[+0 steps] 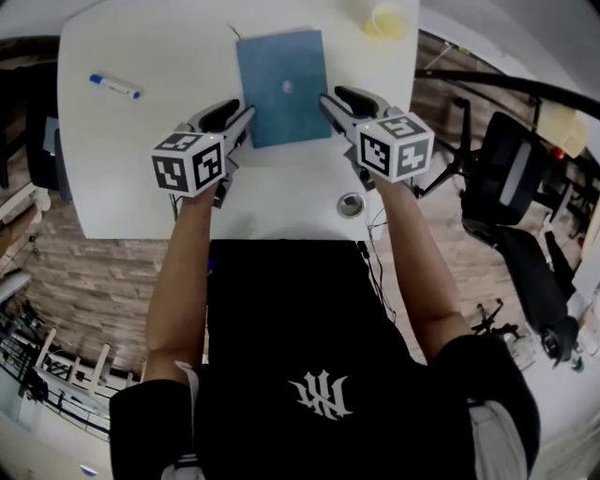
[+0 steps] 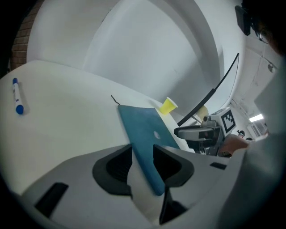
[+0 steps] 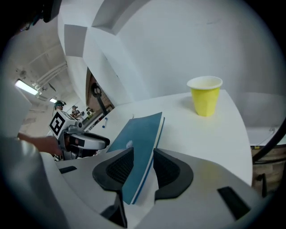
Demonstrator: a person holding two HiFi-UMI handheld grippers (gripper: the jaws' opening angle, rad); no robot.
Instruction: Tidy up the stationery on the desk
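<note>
A blue notebook (image 1: 281, 84) lies flat on the white desk (image 1: 131, 178), between my two grippers. My left gripper (image 1: 244, 116) is at its near left corner and my right gripper (image 1: 328, 101) at its near right corner. In the left gripper view the notebook's corner (image 2: 142, 129) sits between the open jaws of the left gripper (image 2: 142, 150), with a gap beside it. In the right gripper view the notebook's edge (image 3: 140, 134) stands between the wide-open jaws of the right gripper (image 3: 143, 152). A blue-capped marker (image 1: 115, 86) lies far left on the desk.
A yellow paper cup (image 1: 387, 19) stands at the desk's far right corner, beyond the notebook. A round cable grommet (image 1: 350, 204) is set near the desk's front edge. A black office chair (image 1: 511, 178) stands to the right of the desk.
</note>
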